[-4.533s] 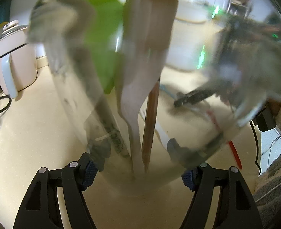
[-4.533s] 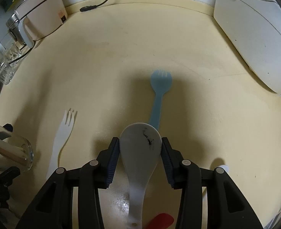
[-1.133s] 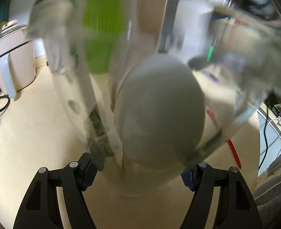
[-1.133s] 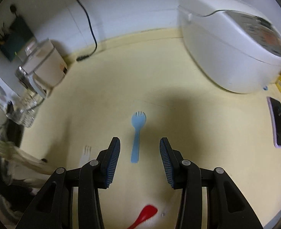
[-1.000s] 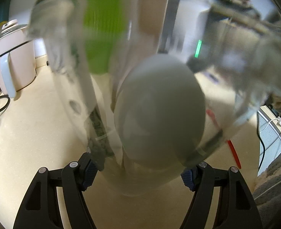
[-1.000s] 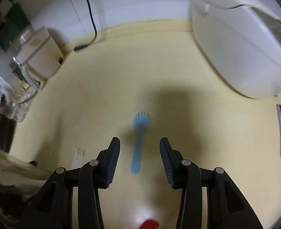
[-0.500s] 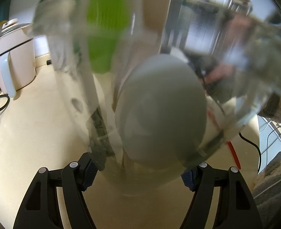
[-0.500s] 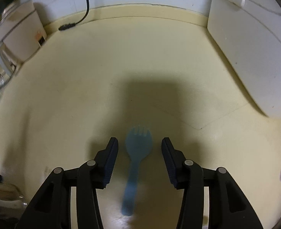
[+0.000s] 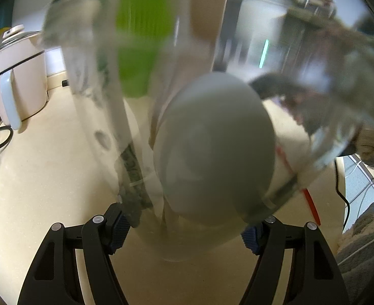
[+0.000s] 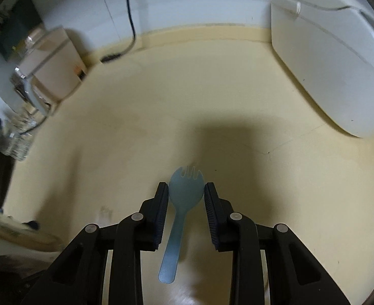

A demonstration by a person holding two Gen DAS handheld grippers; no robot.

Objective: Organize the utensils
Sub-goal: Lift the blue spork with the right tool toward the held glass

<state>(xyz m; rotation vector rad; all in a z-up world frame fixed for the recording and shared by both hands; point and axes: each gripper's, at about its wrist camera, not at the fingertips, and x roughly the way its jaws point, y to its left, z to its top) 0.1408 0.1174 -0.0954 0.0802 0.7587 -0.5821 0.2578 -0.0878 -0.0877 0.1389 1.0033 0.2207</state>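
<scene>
Cream worktop point(image 10: 212, 101), kettle point(image 9: 19, 76) far left. My left gripper point(image 9: 184, 226): fingers clamped on a glass point(image 9: 314, 152) holding a green tool point(image 9: 141, 38), wooden spoon point(image 9: 207, 12) and grey spoon point(image 9: 212, 147). My right gripper point(image 10: 186, 198): fingers apart, straddling a blue spork point(image 10: 182, 208) flat on the worktop, tines pointing away; touching or just beside, I cannot tell. Rice cooker point(image 10: 334, 58) far right.
</scene>
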